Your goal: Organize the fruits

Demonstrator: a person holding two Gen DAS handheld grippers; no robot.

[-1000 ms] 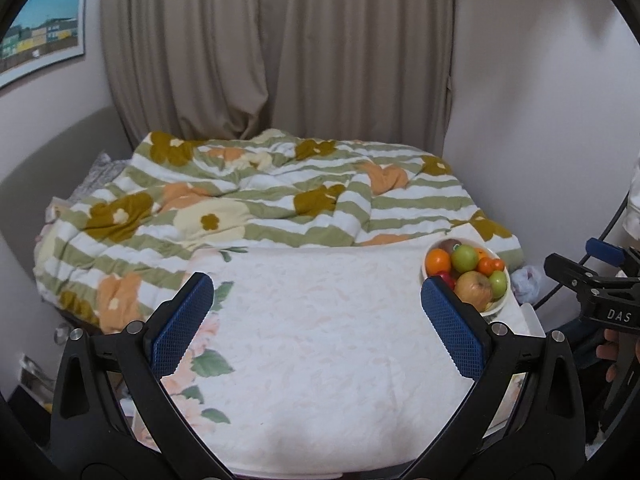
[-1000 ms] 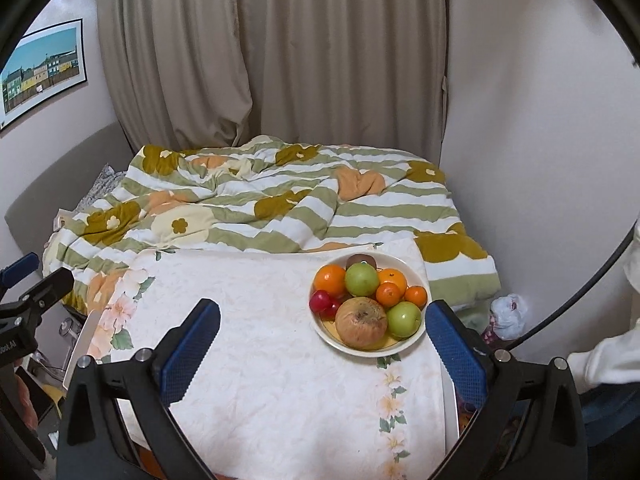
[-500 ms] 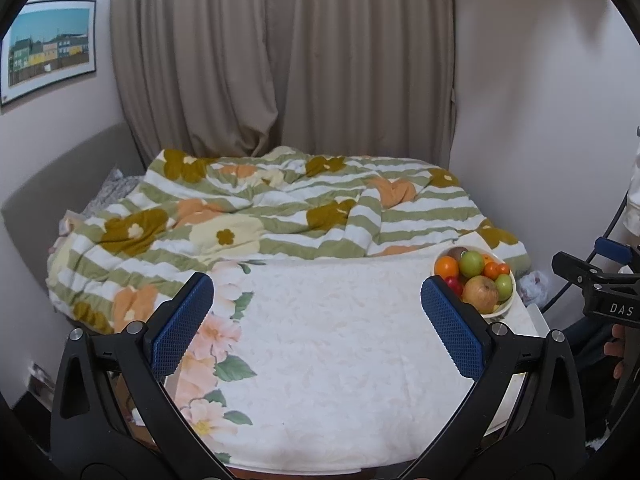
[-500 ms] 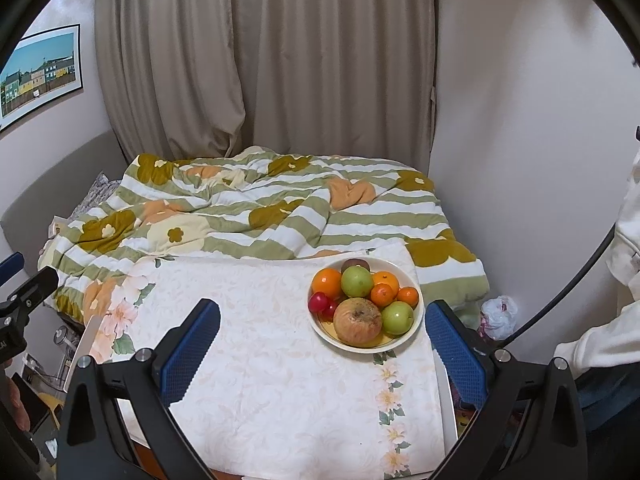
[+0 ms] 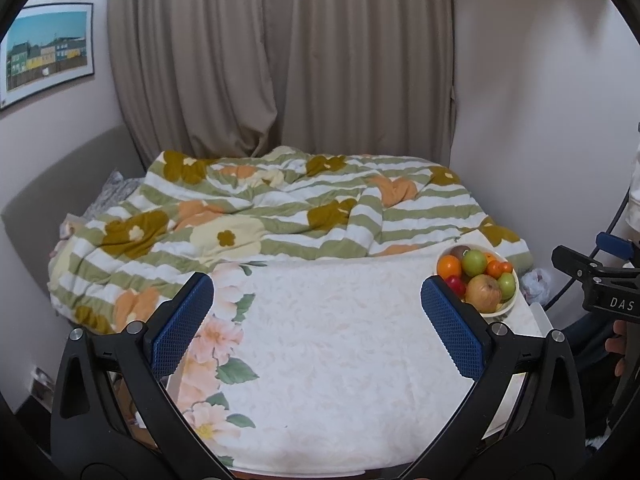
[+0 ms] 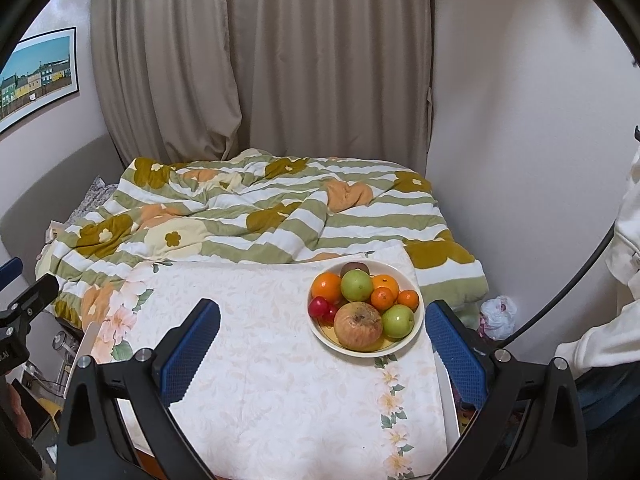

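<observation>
— Where is the fruit sitting?

— All of it is heaped in the cream bowl (image 6: 416, 322), a round, shallow, glossy dish on the worktop (image 6: 280, 380), which is draped in a pale leaf-embossed cloth with printed flowers along its edges. At the front of the bowl lies a wrinkled, brownish apple (image 6: 357, 325). Just beside it, on the right, is a smooth green apple (image 6: 397, 321); a second green one (image 6: 356, 285) sits behind it, with a big orange (image 6: 326, 285) touching that one's left side. Small tangerines (image 6: 382, 298) cluster at the bowl's right, and a shiny red fruit (image 6: 319, 306) at its left.

— And the tongs?

— Both pairs are spread wide and hold nothing. The right tongs (image 6: 320, 354) hover just in front of the bowl, their blue, cross-hatched rubber pads (image 6: 190, 350) on black plastic arms. The left tongs (image 5: 318, 326) hang well to the bowl's left, over bare cloth.

— What is behind the bowl?

— A bed with a rumpled, green-striped quilt (image 6: 260, 216), soft and puffy, with mustard and orange blossoms.
</observation>
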